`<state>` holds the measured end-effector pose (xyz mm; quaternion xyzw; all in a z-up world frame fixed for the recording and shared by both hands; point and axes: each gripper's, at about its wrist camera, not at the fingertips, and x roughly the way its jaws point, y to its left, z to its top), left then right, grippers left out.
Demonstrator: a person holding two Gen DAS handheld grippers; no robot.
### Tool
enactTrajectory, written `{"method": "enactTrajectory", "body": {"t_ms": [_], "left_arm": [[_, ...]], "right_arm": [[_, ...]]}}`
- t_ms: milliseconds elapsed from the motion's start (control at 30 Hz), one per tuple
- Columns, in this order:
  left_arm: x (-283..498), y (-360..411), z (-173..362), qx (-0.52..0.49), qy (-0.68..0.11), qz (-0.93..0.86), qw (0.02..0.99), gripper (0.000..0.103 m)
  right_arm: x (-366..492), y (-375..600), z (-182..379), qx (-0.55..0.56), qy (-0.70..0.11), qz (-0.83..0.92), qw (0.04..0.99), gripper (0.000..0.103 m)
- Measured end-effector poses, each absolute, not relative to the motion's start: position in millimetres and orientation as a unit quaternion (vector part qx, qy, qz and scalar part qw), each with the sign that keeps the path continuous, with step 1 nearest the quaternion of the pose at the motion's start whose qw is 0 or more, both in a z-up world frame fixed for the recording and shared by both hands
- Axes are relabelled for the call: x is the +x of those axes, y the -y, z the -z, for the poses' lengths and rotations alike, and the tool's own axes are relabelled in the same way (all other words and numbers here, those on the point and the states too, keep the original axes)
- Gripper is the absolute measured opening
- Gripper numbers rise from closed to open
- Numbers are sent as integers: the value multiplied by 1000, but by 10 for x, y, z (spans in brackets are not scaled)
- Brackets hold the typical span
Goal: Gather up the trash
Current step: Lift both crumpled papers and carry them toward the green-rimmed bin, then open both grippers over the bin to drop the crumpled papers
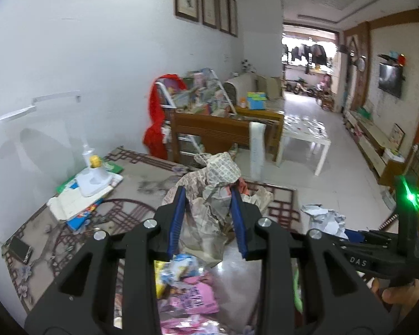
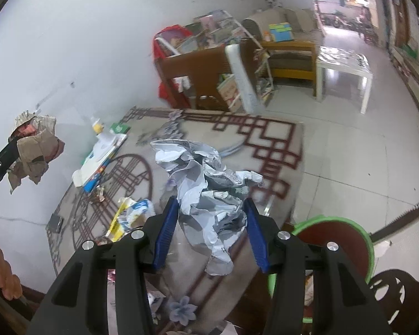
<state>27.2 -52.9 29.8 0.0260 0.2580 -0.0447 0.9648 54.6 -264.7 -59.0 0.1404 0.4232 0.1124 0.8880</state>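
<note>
A patterned table (image 2: 265, 150) stands cluttered by the white wall. The left gripper (image 1: 208, 195) is clamped on crumpled newspaper (image 1: 212, 192); the right gripper (image 2: 211, 209) grips a crumpled white paper wad (image 2: 206, 189).

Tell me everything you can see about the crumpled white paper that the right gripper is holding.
The crumpled white paper is a large sheet of thin, light paper with faint dark print, crushed into an irregular wad with many folds. The right gripper is shut on its lower middle, one blue pad against each side. The paper is off the table, with peaks rising above the fingers and a loose tail hanging down between them. In the left wrist view it shows at the right. Apart from the pads, nothing appears to touch it.
</note>
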Motion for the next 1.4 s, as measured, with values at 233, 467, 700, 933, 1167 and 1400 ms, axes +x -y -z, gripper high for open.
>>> {"method": "enactTrajectory", "body": {"t_ms": [233, 467, 700, 933, 1167, 1400], "left_arm": [[452, 1015, -83, 22, -289, 115, 950, 31], [561, 1568, 201, 27, -319, 175, 931, 31], [628, 2052, 480, 28, -356, 230, 905, 31], [654, 2435, 788, 30, -397, 266, 878, 31], [671, 2621, 1155, 37, -448, 278, 849, 31], [683, 2641, 1268, 32, -465, 281, 839, 33]], "right_arm": [[394, 3119, 633, 166, -420, -66, 890, 47], [252, 3532, 694, 183, -423, -24, 887, 47], [80, 3918, 811, 205, -434, 21, 877, 48], [-55, 4227, 1003, 228, -454, 66, 859, 48], [-127, 4342, 1180, 239, -479, 89, 840, 48], [-123, 4415, 1250, 240, -488, 99, 833, 49]]}}
